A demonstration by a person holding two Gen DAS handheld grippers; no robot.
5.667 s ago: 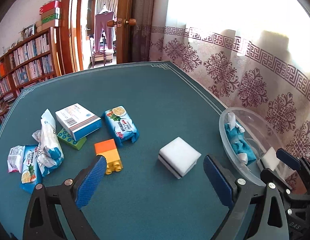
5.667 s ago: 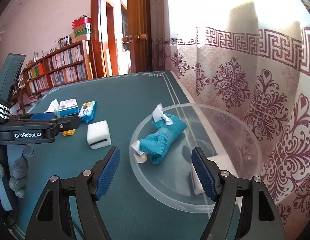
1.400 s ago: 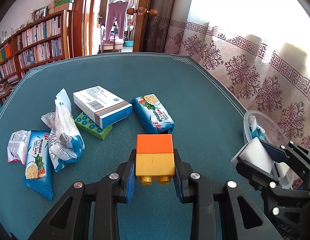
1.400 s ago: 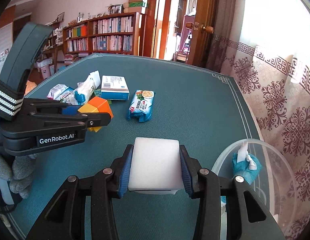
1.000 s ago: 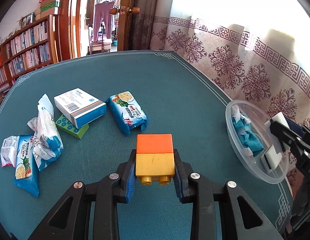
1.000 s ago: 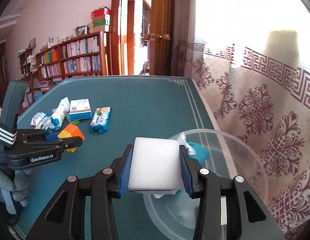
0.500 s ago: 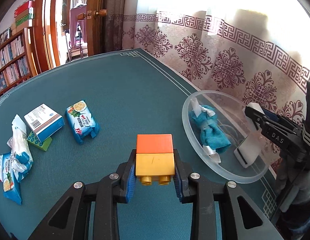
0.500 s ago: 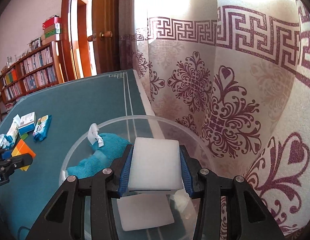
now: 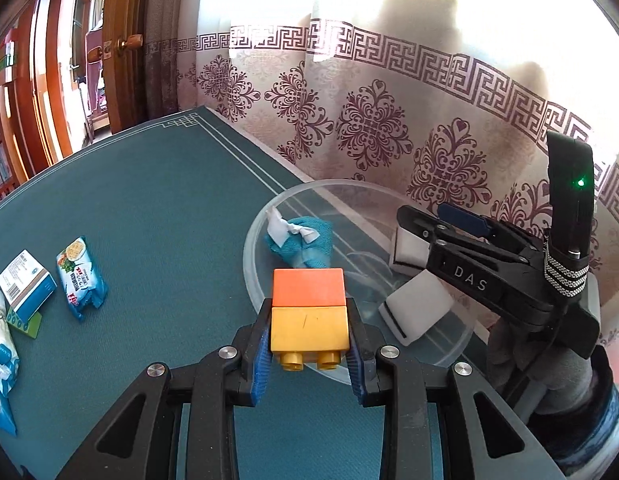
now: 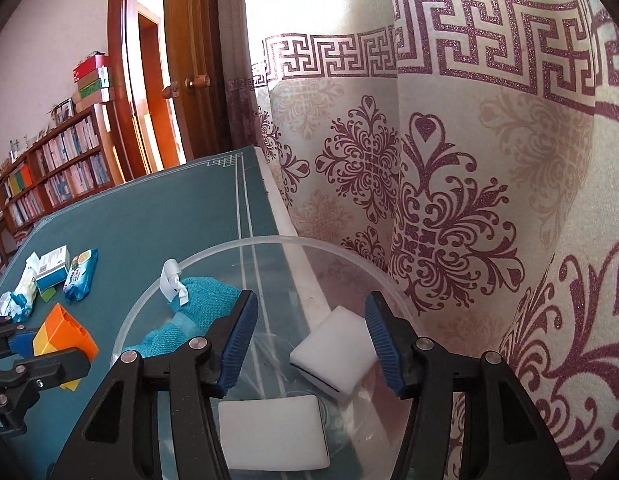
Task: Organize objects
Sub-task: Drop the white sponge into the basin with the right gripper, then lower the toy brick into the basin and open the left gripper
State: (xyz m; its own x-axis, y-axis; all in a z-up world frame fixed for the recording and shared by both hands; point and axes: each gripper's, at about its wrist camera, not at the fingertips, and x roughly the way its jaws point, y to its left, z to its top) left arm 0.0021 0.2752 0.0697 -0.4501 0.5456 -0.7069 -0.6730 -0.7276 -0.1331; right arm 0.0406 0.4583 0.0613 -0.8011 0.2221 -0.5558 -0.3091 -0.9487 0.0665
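My left gripper (image 9: 309, 354) is shut on an orange and yellow toy block (image 9: 308, 314), held just above the near rim of a clear plastic bowl (image 9: 253, 280). My right gripper (image 10: 309, 350) is open over the same bowl (image 10: 229, 252). A white sponge (image 10: 335, 354) lies tilted in the bowl between its fingers, loose. Another white sponge (image 10: 273, 434) and a teal cloth (image 10: 197, 304) lie in the bowl. The block also shows at the left of the right wrist view (image 10: 63, 336).
On the green table (image 9: 149, 216) at the left lie a blue snack pack (image 9: 79, 276), a white and blue box (image 9: 25, 290), a green flat brick (image 9: 27, 322) and more packets (image 9: 1, 356). A patterned curtain (image 9: 369, 128) hangs right behind the bowl.
My right gripper has opened and let the white sponge drop into the bowl. My left gripper has carried the block further right, up to the bowl's rim.
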